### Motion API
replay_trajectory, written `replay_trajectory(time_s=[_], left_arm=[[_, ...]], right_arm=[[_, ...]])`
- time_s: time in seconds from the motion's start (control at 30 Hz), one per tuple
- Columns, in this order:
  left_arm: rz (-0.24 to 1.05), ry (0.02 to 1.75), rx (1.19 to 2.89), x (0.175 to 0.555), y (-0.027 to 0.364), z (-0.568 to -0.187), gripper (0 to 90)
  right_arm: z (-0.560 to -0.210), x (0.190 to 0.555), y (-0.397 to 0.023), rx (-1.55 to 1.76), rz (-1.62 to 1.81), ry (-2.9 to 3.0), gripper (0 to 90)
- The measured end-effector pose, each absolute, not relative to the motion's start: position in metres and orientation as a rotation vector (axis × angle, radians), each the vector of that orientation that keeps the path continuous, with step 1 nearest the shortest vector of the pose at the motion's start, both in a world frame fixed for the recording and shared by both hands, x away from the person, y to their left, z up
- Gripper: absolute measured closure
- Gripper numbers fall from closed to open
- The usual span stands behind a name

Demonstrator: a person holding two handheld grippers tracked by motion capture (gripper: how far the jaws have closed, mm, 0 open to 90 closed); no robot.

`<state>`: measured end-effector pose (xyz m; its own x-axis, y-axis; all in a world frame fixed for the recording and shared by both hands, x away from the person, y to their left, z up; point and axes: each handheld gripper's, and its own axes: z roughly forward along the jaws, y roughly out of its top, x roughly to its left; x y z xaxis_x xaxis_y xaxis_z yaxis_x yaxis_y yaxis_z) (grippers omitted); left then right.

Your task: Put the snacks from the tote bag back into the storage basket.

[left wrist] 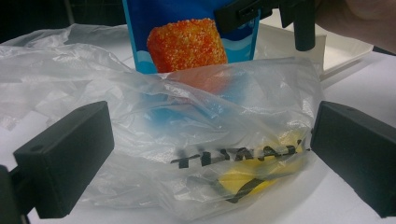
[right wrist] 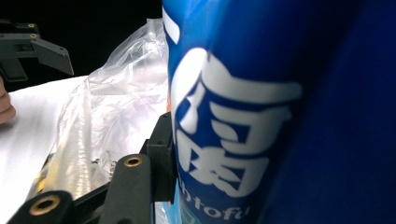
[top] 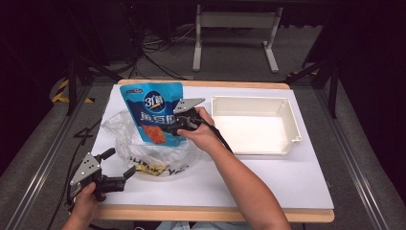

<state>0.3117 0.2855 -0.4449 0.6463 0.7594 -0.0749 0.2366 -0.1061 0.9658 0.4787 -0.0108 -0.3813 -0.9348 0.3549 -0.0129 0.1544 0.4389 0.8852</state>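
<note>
My right gripper clamps the pouch, half out of the bag near the table's left edge. My left gripper gapes wide. Next: lift clear to the tray.

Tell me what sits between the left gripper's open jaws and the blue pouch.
The clear plastic bag, with something yellow inside, lies between the left gripper and the blue pouch, seen in the left gripper view.

Right hand-held gripper, jaws clamped, forearm extended forward; left hand-held gripper, jaws spread wide, held low.
</note>
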Motion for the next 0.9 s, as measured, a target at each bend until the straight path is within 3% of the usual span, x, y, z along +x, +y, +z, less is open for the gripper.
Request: replay_trajectory(time_s=[0.57, 0.9], left_arm=[[0.545, 0.823, 1.658, 0.312, 0.285, -0.445, 0.1], [0.538, 0.827, 1.665, 0.312, 0.285, -0.445, 0.1]], right_arm=[[-0.320, 0.460, -0.017, 0.360, 1.529, 2.442, 56.4], [-0.301, 0.450, -0.022, 0.349, 1.586, 2.416, 57.2]])
